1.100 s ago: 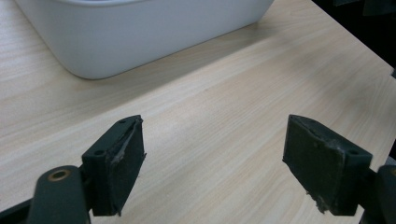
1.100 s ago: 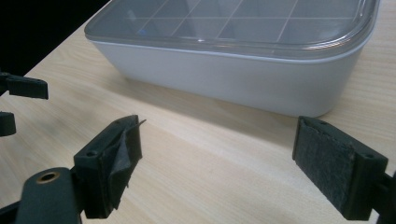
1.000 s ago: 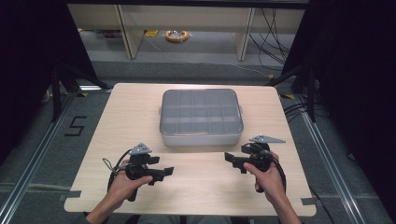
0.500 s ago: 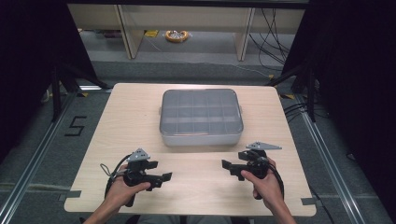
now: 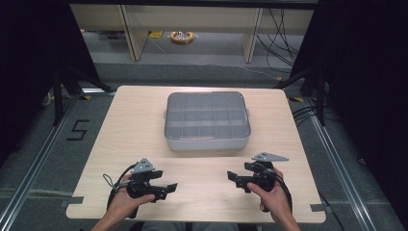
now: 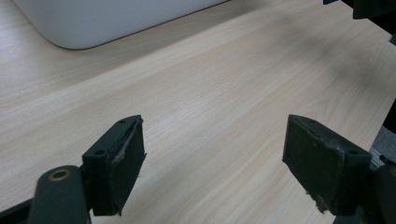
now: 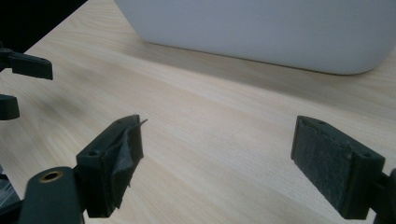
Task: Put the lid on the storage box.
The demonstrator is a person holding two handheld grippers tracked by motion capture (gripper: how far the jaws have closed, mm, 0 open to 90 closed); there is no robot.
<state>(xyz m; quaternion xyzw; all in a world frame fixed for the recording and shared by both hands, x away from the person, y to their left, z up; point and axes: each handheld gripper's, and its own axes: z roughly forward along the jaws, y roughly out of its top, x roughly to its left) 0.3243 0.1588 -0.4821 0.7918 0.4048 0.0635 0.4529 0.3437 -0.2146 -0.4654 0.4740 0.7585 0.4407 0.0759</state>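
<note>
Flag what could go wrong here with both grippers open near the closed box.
1. The box has a smooth, rounded wall, seen in both gripper views; open fingers closing on it might slip.
2. The left gripper and right gripper point toward each other over the table; moving inward together, they could collide.
3. The box's lid looks shut; pushing it from one side may slide the whole box instead of opening it.

Bright, even overhead light; dark surroundings, soft shadows.
</note>
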